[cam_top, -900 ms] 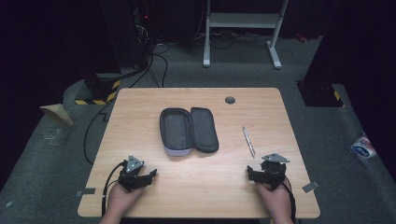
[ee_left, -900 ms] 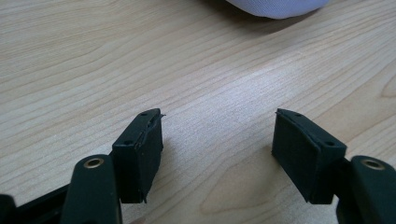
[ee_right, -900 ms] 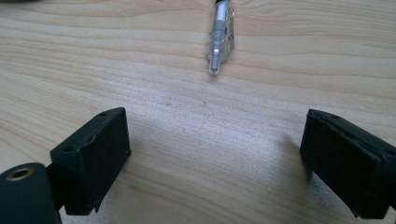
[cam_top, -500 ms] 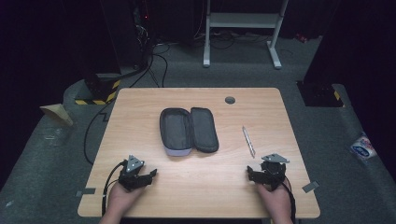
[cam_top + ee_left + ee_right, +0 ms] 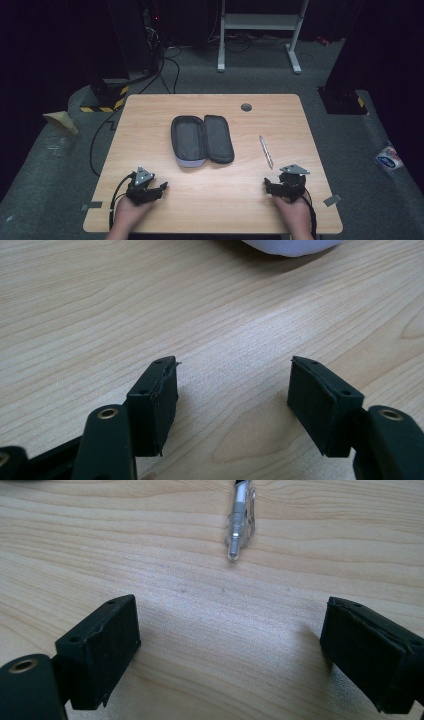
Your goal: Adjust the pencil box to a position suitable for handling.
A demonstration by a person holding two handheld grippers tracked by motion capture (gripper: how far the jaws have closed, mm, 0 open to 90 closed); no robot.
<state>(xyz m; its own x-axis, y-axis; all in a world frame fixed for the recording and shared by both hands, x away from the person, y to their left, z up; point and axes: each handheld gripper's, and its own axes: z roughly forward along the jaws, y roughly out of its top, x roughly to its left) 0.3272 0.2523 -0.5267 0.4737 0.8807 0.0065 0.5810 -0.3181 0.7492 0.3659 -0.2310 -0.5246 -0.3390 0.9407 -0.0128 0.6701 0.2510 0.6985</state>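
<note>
A dark pencil case (image 5: 202, 140) lies unzipped and spread flat in the middle of the wooden table (image 5: 150, 125). To its right a clear pen (image 5: 266, 151) lies lengthwise. My left gripper (image 5: 156, 189) rests near the front left edge, open, with bare wood between its jaws (image 5: 232, 385); the case's pale edge (image 5: 290, 246) shows ahead of it. My right gripper (image 5: 272, 187) sits near the front right edge, also open with nothing in it (image 5: 230, 630). The pen's end (image 5: 239, 525) lies just ahead of its jaws.
A round grommet hole (image 5: 246, 107) is set in the table's far edge. On the floor: cables at the back left, a white stand's legs (image 5: 295, 50) behind, a black box (image 5: 342, 100) at the right, a packet (image 5: 388, 159) at the far right.
</note>
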